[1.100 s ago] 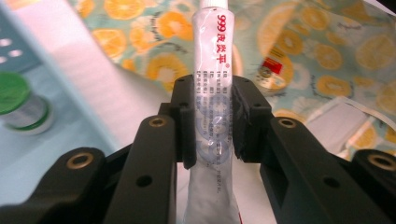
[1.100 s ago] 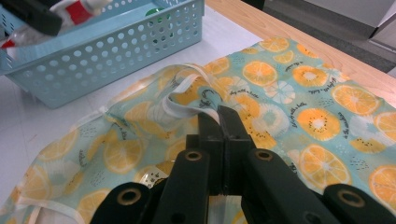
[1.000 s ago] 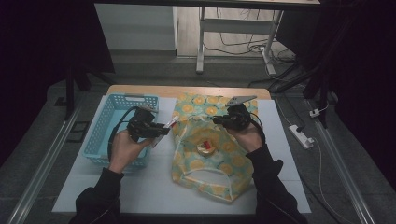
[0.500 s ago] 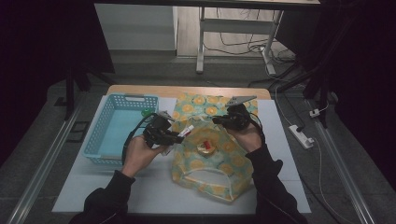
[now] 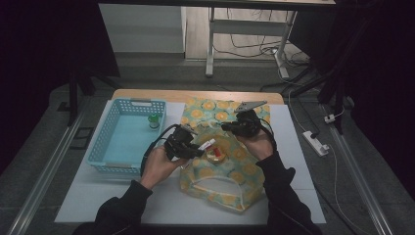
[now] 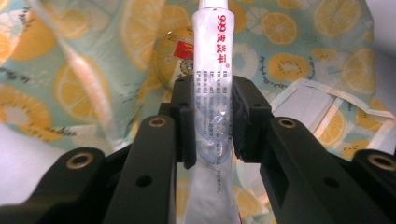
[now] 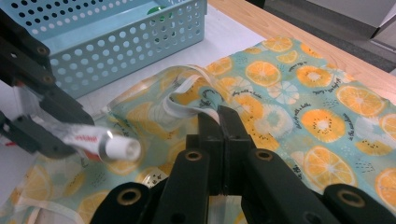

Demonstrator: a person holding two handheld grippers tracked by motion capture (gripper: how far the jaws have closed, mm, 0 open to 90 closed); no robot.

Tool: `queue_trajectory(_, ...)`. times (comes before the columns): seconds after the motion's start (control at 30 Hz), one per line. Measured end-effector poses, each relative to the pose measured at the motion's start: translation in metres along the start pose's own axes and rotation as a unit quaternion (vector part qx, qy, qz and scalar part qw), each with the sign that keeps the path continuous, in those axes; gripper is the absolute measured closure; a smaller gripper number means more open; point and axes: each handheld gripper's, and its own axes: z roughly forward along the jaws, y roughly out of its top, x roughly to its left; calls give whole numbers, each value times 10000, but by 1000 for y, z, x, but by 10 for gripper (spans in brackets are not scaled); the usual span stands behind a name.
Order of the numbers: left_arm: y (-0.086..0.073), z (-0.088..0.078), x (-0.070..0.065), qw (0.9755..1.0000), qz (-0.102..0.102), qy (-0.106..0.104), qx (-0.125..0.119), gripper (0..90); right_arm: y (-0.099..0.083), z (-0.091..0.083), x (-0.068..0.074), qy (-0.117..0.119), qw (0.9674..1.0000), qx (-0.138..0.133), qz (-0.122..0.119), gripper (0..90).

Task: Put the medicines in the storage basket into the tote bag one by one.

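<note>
A dim room surrounds the white-covered worktop [image 5: 122, 196] with its wooden far edge, grey floor [image 5: 44, 161] on both sides, a metal-legged table [image 5: 210, 44] behind with cables beneath, and a white power strip [image 5: 314, 143] lying at right.

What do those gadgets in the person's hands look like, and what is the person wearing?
Both are black. The left gripper trails a looping black cable; the right gripper carries a grey three-cornered plate on top. Up close, their jaws are black bars with brass-coloured screw holes. The person wears dark long sleeves.
</note>
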Motion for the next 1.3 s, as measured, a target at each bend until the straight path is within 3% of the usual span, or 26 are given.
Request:
queue_trajectory(0.5, 16, 36, 0, 9999, 8, -7, 115, 723, 0, 2, 1, 12, 10000, 4, -12, 895)
queue_trajectory(0.63, 20, 45, 1, 9999, -24, 66, 101, 723, -1, 2, 1, 12, 10000, 1, -12, 895)
queue_trajectory(0.9, 25, 57, 7, 9990, -83, 407, 134, 723, -2, 2, 1, 16, 10000, 13, 7, 895)
queue_trajectory(1.3, 22, 60, 30, 9963, -461, 688, 206, 723, -3, 7, 2, 25, 10000, 58, 17, 895)
